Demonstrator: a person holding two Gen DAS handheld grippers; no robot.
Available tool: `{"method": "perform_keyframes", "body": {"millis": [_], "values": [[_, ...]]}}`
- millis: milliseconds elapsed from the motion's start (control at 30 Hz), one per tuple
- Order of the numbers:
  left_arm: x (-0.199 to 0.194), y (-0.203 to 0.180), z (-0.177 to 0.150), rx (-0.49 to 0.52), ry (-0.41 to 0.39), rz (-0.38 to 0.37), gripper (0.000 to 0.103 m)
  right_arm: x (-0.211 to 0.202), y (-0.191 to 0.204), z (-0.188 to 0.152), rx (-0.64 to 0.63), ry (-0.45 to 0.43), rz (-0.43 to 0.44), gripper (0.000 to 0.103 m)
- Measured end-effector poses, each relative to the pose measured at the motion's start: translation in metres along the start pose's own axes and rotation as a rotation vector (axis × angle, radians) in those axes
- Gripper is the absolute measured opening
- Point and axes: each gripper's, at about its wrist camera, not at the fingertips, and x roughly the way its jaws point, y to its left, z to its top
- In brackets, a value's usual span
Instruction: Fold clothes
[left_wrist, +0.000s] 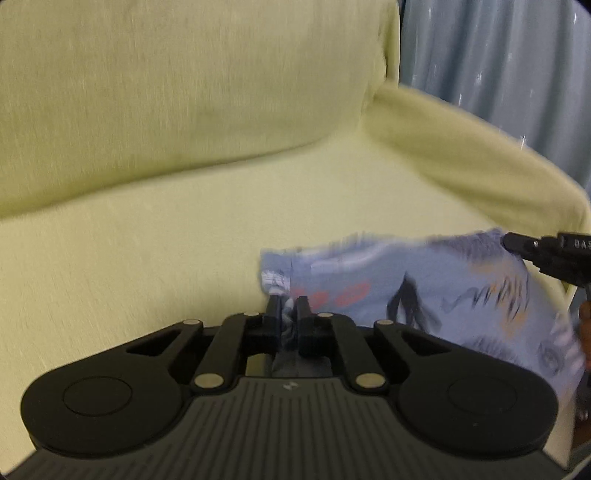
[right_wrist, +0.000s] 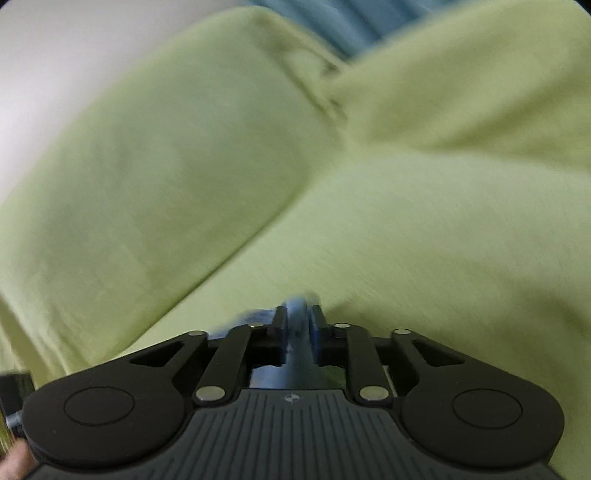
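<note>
Over the green sofa (left_wrist: 184, 240) — blue garment (left_wrist: 424, 280) pinched inside both grippers' jaws.

Each black gripper (left_wrist: 288, 304) is built from paired linkage arms fastened by silver rivets (left_wrist: 207, 379) above a grey ribbed body (left_wrist: 288, 424) stamped with a small logo (left_wrist: 287, 386).

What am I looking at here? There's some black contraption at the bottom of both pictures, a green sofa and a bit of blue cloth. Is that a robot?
No robot: a person holds a two-finger clamp in each hand, each with a camera looking along its fingers. The black contraption is the clamp itself. One picture looks out from the left gripper, the other from the right gripper. Both are shut on a light blue printed garment, which is spread between them over the green sofa. The right clamp also shows at the edge of the left picture. The blur suggests movement.
</note>
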Motion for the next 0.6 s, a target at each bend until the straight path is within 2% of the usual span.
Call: {"method": "perform_keyframes", "body": {"millis": [67, 100, 233, 300, 500, 600], "values": [[-0.004, 0.001, 0.003, -0.005, -0.013, 0.023, 0.015, -0.012, -0.012, 0.001, 0.055, -0.014, 0.002, 0.022], [-0.007, 0.000, 0.003, 0.002, -0.023, 0.044, 0.023, -0.019, -0.017, 0.001, 0.075, -0.022, 0.003, 0.022], [-0.025, -0.011, 0.001, 0.053, -0.056, 0.075, 0.023, -0.050, -0.029, -0.009, 0.157, 0.024, 0.070, 0.029], [-0.038, -0.028, -0.002, 0.103, -0.064, 0.053, 0.023, -0.066, -0.029, -0.019, 0.165, 0.059, 0.109, 0.029], [-0.058, -0.084, -0.018, 0.248, -0.027, -0.058, 0.023, -0.112, 0.010, -0.053, -0.008, 0.119, 0.175, 0.027], [-0.060, -0.109, -0.034, 0.344, 0.016, -0.104, 0.023, -0.119, 0.032, -0.070, -0.137, 0.159, 0.150, 0.027]]}}
